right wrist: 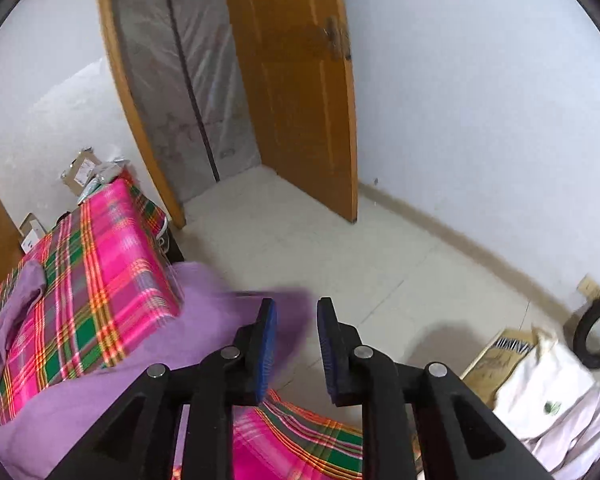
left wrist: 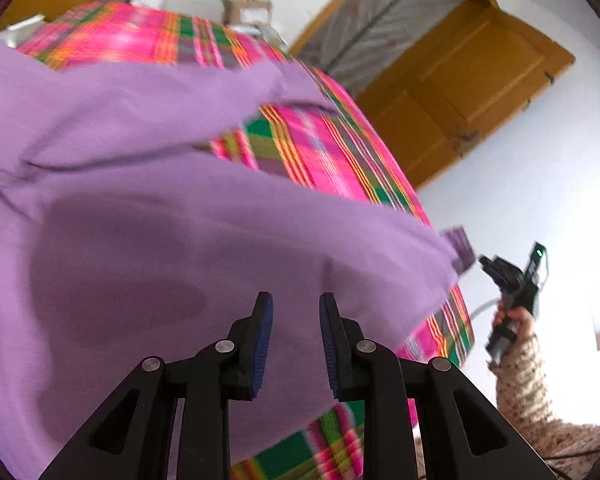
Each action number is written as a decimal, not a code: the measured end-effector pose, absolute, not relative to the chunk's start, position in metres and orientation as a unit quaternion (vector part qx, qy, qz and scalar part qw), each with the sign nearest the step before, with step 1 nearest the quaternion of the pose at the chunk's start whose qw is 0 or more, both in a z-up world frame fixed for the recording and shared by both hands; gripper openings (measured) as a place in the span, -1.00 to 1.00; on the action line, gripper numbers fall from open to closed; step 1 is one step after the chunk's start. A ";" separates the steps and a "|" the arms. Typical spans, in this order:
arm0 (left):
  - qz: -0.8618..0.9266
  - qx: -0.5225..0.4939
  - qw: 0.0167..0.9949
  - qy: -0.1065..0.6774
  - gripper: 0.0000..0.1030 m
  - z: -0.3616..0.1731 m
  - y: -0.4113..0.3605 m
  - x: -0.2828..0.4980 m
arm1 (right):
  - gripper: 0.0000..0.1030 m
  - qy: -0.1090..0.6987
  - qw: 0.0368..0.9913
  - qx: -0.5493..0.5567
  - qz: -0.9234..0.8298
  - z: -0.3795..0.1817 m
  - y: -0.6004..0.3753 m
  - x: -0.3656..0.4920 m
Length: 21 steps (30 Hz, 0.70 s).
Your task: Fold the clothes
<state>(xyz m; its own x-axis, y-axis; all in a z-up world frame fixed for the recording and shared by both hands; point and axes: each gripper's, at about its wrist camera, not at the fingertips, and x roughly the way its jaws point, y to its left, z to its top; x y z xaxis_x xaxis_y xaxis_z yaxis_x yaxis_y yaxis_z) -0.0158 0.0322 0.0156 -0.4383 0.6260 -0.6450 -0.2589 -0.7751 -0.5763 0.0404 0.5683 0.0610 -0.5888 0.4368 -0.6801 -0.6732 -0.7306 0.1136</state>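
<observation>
In the left wrist view, most of the frame is filled by a purple garment (left wrist: 148, 208), spread over a pink-and-green plaid bedcover (left wrist: 300, 148), blurred in places. The left gripper (left wrist: 296, 312) is seen low in the frame with its blue-padded fingers (left wrist: 262, 344) parted; a clear gap is left between them and nothing is pinched. The purple cloth lies directly beyond the fingertips. At the right edge, the right gripper (left wrist: 485, 261) is held in a hand (left wrist: 514, 318) with a speckled sleeve (left wrist: 524, 392), off the bed's edge, just beside a corner of the garment; a small green light is lit on it. An orange wooden door (left wrist: 464, 92) and cardboard boxes (left wrist: 246, 8) are seen behind the bed.

In the right wrist view, the right gripper (right wrist: 296, 312) is shown with fingers (right wrist: 266, 348) spread apart and empty. The purple garment (right wrist: 204, 320) is draped over the corner of the plaid bedcover (right wrist: 108, 280), partly hanging off the edge to the left of the fingers; a sleeve is laid farther back on the bed. Tiled floor (right wrist: 340, 248) is seen ahead. A white bag (right wrist: 556, 392), flat cardboard (right wrist: 496, 360) and a black ring (right wrist: 598, 332) are placed at the right, by the white wall. The open door (right wrist: 296, 80) stands in the background.
</observation>
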 end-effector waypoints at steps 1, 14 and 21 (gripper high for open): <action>0.830 -0.450 0.259 -0.205 -0.52 0.019 0.023 -0.016 | -0.58 0.176 0.317 -0.318 0.876 0.067 0.562 0.039; 0.886 -0.384 0.096 -0.244 -0.52 0.066 -0.128 -0.044 | -0.49 0.145 0.196 -0.315 0.917 0.123 0.461 -0.031; 0.880 -0.395 0.063 -0.256 -0.52 0.076 -0.170 -0.079 | -0.44 0.109 0.035 -0.336 0.935 0.147 0.356 -0.104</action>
